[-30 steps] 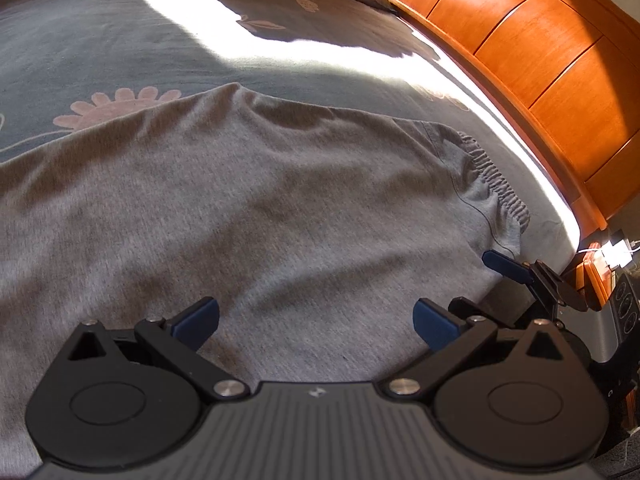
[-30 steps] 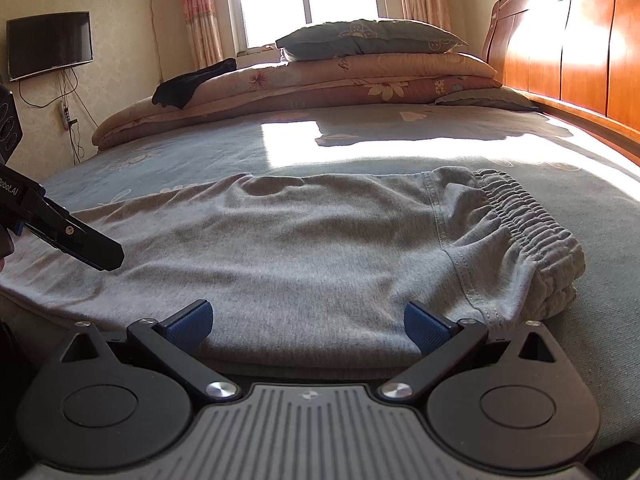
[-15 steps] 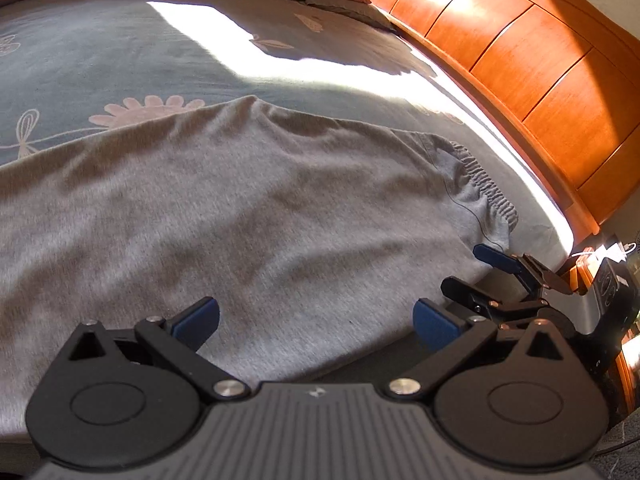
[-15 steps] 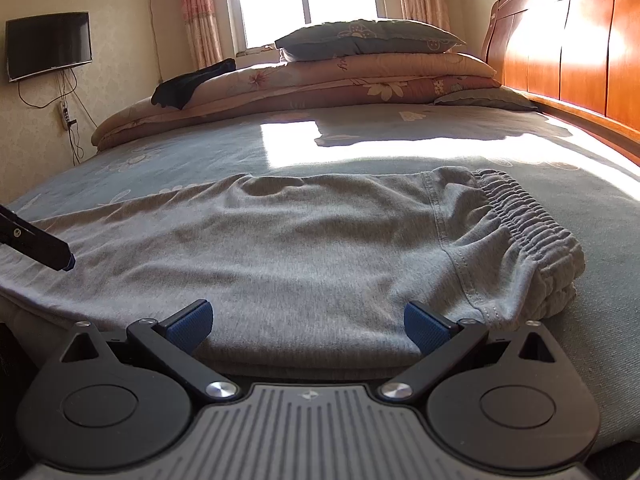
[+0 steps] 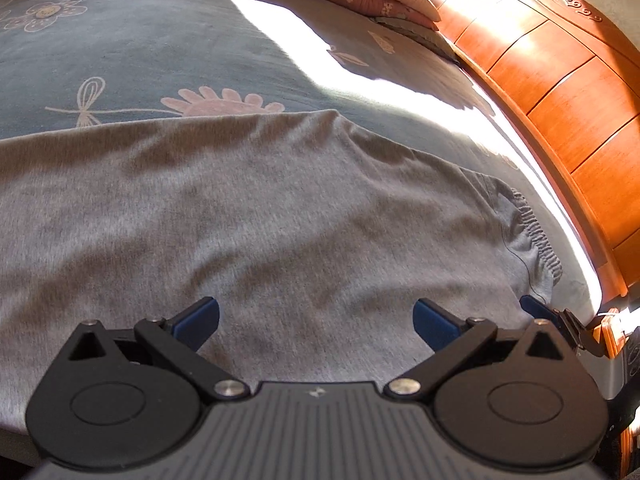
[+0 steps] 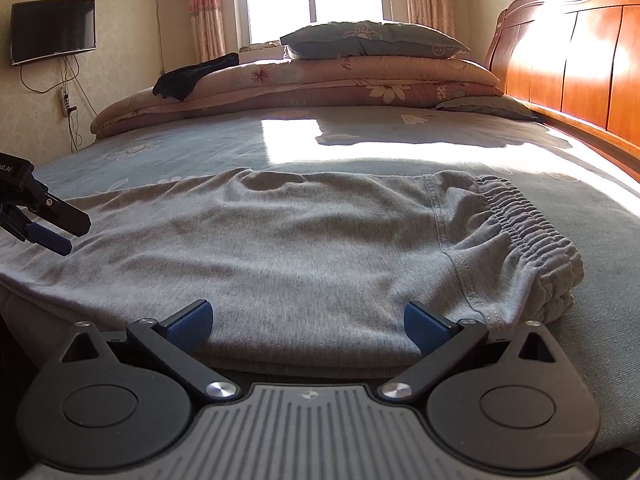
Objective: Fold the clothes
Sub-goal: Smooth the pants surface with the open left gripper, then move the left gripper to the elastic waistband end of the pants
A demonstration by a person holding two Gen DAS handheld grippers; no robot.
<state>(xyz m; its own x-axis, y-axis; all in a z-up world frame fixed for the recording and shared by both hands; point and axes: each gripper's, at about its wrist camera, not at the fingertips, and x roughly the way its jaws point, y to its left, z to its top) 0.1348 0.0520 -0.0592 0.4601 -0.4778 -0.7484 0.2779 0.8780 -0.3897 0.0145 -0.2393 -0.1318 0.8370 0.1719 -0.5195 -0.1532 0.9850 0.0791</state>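
Light: you face a blown-out window at 12 o'clock | Glare: sun band across bed, headboard | Edges: fisheye bending, dark corners

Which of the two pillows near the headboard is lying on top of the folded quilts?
The large blue-grey pillow crowns the pink floral quilts below the window. The other, flatter pillow lies directly on the bed sheet, beside the headboard.

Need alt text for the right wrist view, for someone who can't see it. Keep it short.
Grey sweatpants lie flat on a blue floral bedsheet, elastic waistband to the right, with the open right claw low at their near edge. The left claw shows at the far left; stacked quilts and a pillow sit under the window.
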